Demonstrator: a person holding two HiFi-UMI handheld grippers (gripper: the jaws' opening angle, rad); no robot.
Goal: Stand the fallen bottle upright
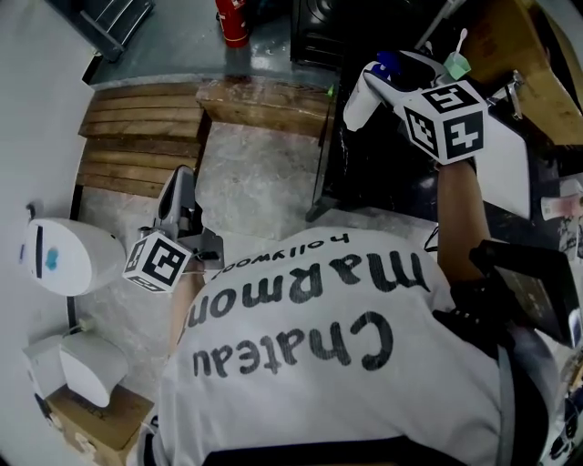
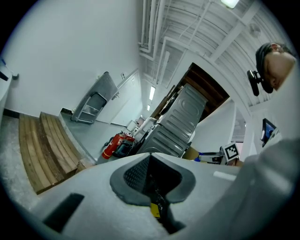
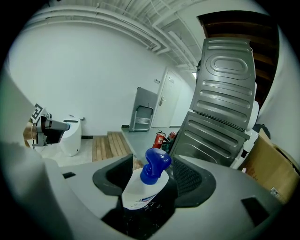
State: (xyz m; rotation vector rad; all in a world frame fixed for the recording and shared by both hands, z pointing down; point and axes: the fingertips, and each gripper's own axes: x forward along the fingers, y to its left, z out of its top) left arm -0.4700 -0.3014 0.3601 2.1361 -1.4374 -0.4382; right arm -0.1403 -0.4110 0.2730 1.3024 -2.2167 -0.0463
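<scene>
One bottle (image 3: pixel 140 190), white, is found leaning slightly between the parted jaws of the right gripper (image 3: pixel 151 178), which is best drawn straight back without the blue cap (image 3: pixel 154 166) being brushed; left gripper (image 2: pixel 152 180) is held idle, jaws together.

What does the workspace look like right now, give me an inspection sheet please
Surface: dark top, mostly in shadow.
Job's things: white bottle with blue cap, between right jaws; upright or not, unclear.
Clutter: white sheet, cardboard box.
Grippers: left gripper shut, empty; right gripper open round the bottle.
Cables: nothing seen.
Surroundings: wooden planks, red fire extinguisher, white bin.
</scene>
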